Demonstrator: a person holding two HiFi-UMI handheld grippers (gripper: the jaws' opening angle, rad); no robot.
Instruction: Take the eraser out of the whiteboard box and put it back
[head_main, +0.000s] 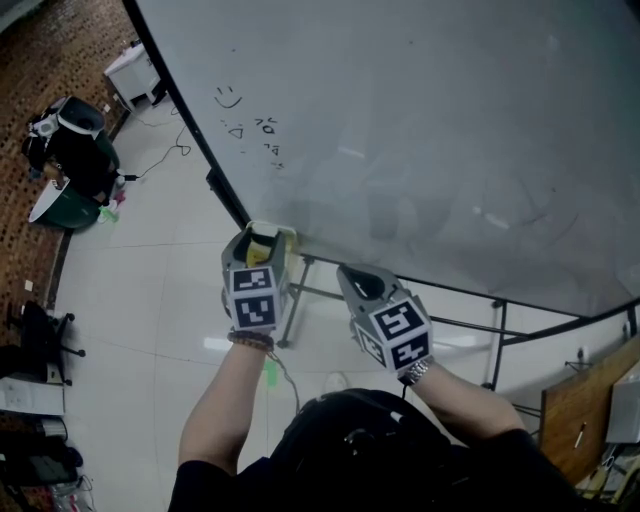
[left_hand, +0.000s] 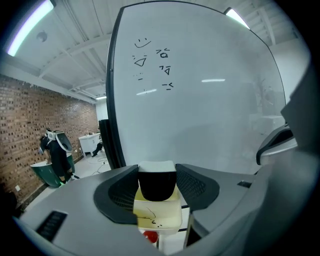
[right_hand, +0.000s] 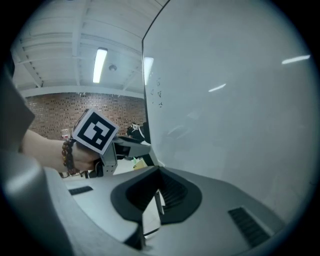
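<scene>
Background is taken up by the whiteboard (left_hand: 210, 115); the eraser (left_hand: 157, 187) is clamped between the left tongs (left_hand: 157, 171), held just above the yellowish whiteboard box (left_hand: 159, 214). Right tongs (right_hand: 159, 171) are seen pressed together, nothing between them, close to the board. Brick wall (left_hand: 30, 130) is seen off left.

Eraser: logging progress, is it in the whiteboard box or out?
Out: the left gripper holds the eraser just above the open box.

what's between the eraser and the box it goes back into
Nothing visible: the eraser is gripped in the left tool right over the open box, with no other thing between them.
</scene>
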